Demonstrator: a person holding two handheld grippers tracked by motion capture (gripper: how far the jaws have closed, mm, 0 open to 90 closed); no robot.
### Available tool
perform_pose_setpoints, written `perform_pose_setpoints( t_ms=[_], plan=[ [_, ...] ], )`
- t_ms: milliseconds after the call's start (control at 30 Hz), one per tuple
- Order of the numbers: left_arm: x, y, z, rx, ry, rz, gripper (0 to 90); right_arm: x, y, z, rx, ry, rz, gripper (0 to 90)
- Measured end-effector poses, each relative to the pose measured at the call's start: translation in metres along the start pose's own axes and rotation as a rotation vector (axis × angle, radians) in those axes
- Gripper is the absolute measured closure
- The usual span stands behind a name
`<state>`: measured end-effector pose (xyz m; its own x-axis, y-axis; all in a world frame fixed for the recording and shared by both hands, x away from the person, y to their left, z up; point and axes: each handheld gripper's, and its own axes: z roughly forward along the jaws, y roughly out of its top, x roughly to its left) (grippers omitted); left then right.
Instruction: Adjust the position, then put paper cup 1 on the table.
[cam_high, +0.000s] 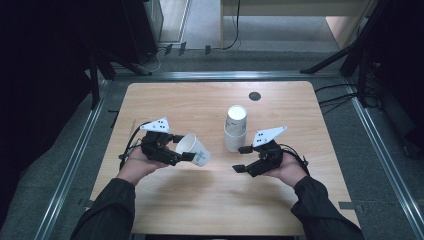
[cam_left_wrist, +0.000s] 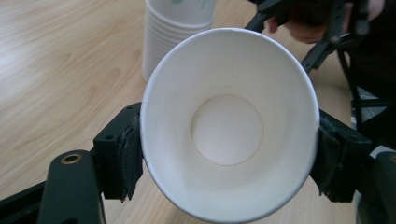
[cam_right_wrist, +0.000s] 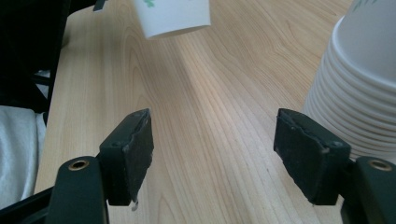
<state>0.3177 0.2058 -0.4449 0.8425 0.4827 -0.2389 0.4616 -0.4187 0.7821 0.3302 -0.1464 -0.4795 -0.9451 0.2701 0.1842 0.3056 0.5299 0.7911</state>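
A: We see bare wood worktop (cam_high: 210, 200) in front of both hands, well inside its edges.

B: Our left gripper (cam_left_wrist: 229, 154) has its jaws clamped on a smooth white paper cup (cam_left_wrist: 227, 123), mouth toward us, seemingly lifted. The right gripper (cam_right_wrist: 215, 149) gapes wide, empty, just beside the ribbed cup stack (cam_right_wrist: 359, 79).

A dark round grommet (cam_high: 254, 96) sits in the table (cam_high: 165, 105).

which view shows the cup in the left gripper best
The left gripper view: the paper cup faces the camera, so its rim, inside and the jaws pressing both sides are plain. The high view shows the cup tilted in the left gripper. The right gripper view catches just its lower edge.
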Motion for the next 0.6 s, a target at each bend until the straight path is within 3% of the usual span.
perform_pose_setpoints(
  t_ms=[167,200,400,600],
  plan=[
    [0.009,-0.003,-0.005,0.027,0.056,-0.017,23.3,-0.001,-0.001,0.000,0.005,-0.033,0.018,29.8],
    [0.011,-0.003,-0.008,0.039,0.082,-0.021,23.3,-0.002,-0.001,0.001,0.006,-0.032,0.019,30.0],
    [0.023,-0.006,-0.018,0.064,0.138,-0.046,23.3,-0.002,-0.001,0.003,0.012,-0.037,0.029,30.1],
    [0.033,-0.006,-0.025,0.135,0.202,-0.036,23.3,0.000,-0.002,0.003,-0.003,-0.031,0.040,30.2]
  ],
)
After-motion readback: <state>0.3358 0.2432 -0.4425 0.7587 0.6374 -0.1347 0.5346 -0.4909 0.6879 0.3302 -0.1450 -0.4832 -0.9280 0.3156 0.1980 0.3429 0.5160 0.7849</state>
